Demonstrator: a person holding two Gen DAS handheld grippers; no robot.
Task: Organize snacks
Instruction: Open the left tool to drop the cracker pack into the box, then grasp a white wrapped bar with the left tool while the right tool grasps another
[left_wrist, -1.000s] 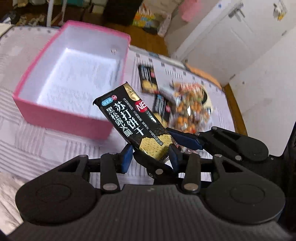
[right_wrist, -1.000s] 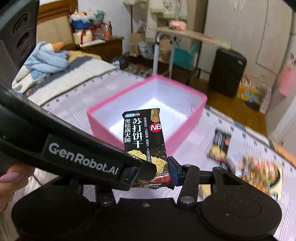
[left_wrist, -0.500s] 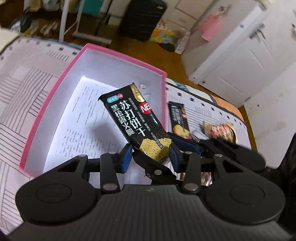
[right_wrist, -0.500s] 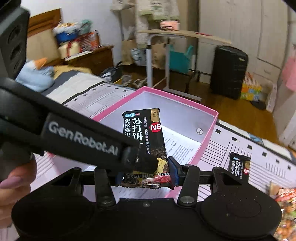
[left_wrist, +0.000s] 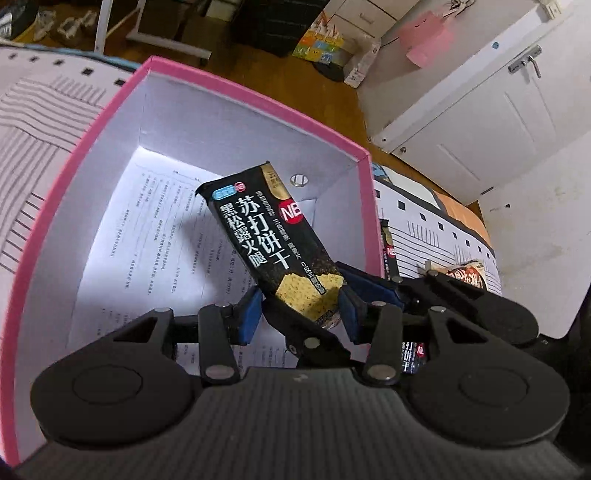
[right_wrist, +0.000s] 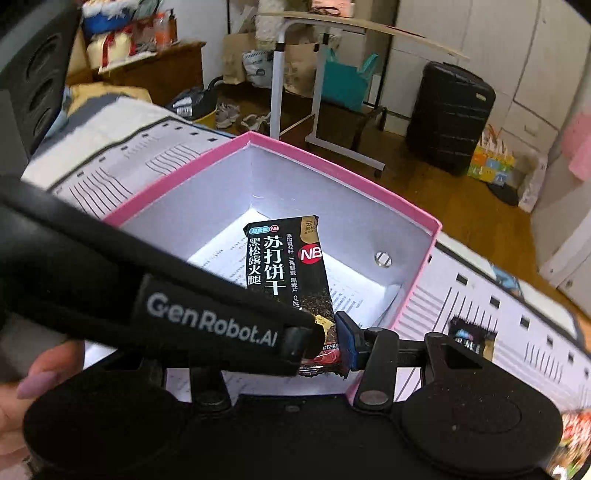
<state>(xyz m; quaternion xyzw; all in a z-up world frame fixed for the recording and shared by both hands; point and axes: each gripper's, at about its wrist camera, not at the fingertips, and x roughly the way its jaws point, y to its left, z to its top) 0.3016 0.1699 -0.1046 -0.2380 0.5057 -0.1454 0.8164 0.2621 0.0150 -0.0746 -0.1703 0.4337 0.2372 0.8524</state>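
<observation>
1. Cracker packet (left_wrist: 269, 236), black with white characters and a red round mark, hangs in the air over the open pink box (left_wrist: 236, 90). Its top end leans toward the far wall of the box and does not touch the bottom.
2. The left tool (left_wrist: 301, 317) is narrow: its 2 blue pads (left_wrist: 250, 318) stand at the 2 sides of the near end of the packet and hold it.
3. The right tool (right_wrist: 319, 345) grips the same near end. Its right blue pad presses on the edge of the packet, while its left pad is hidden behind the arm of the left tool, which crosses in front.
4. The box is white inside, and a printed paper sheet (left_wrist: 155, 236) lies on its bottom.
5. The box stands on a striped printed cover (left_wrist: 40, 122).
6. To the right of the box, on the cover, lies a second black packet (left_wrist: 389, 254). Farther right lies a colourful snack bag (left_wrist: 467, 275).
7. A person's hand (right_wrist: 22, 398) shows at the near left edge of the right wrist view.
8. Far behind the box stand a black suitcase (right_wrist: 448, 118) and a white-legged folding table (right_wrist: 354, 27) on the wooden floor.
</observation>
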